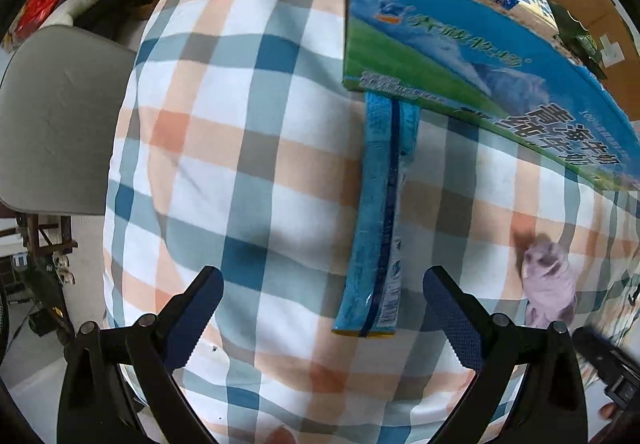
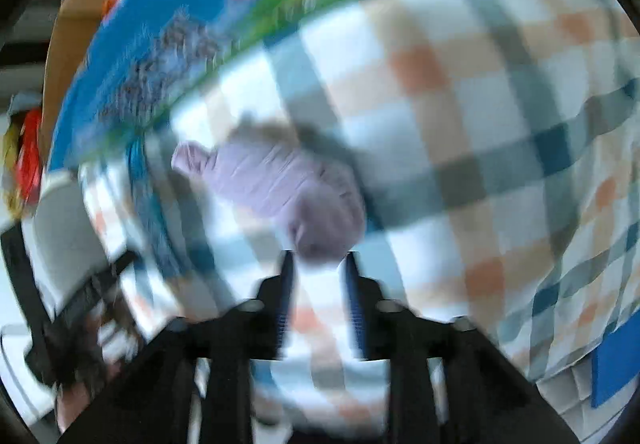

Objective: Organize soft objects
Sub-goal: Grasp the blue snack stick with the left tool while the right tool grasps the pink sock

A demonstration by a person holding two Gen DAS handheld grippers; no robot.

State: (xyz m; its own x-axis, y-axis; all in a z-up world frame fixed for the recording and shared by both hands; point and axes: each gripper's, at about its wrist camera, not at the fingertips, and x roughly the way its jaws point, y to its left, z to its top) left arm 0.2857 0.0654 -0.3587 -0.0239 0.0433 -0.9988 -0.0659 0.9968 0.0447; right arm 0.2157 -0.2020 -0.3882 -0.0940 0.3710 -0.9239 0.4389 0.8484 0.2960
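Nothing sorted yet: your left tool [image 1: 323, 298] hangs wide apart over the blue packet [image 1: 380, 212]; right tool [image 2: 318, 264], narrowly apart, empty, nears the lilac cloth [image 2: 288, 188].

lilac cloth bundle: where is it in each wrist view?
Left wrist: lilac cloth bundle at the lower right, on the checked cover.
Right wrist: centre, just beyond the right gripper.
Shared landmark: the blue-green carton.
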